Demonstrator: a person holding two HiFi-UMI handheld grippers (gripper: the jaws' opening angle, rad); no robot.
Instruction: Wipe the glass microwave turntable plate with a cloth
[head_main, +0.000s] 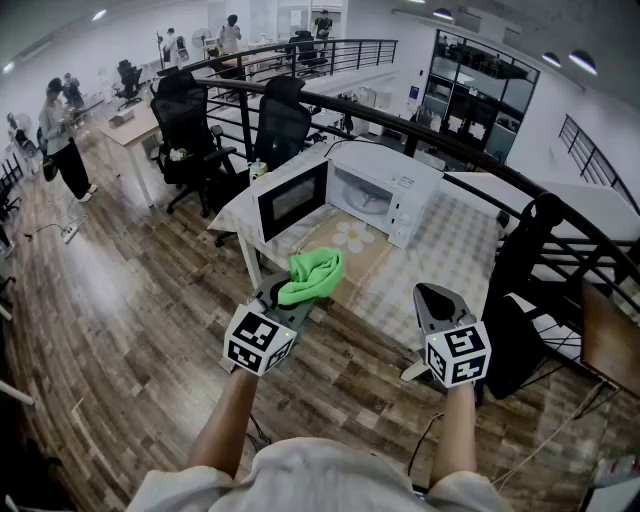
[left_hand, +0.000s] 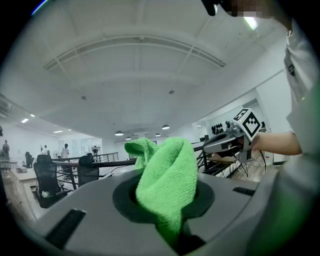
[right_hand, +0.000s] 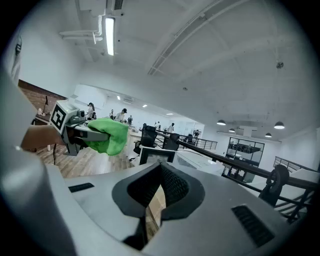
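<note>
The left gripper (head_main: 290, 298) has its jaws clamped on the green cloth (head_main: 312, 274); the right gripper's (head_main: 435, 300) jaws are together, empty

The bright green microfibre cloth (head_main: 312, 274) stands bunched and crumpled, its lower end pinched in the left tool (head_main: 292, 302), off the desk.

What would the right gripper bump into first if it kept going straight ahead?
Most likely the microwave: its open door sits just beyond the right gripper tips. Depth is hard to judge, so the table edge might come first.
</note>
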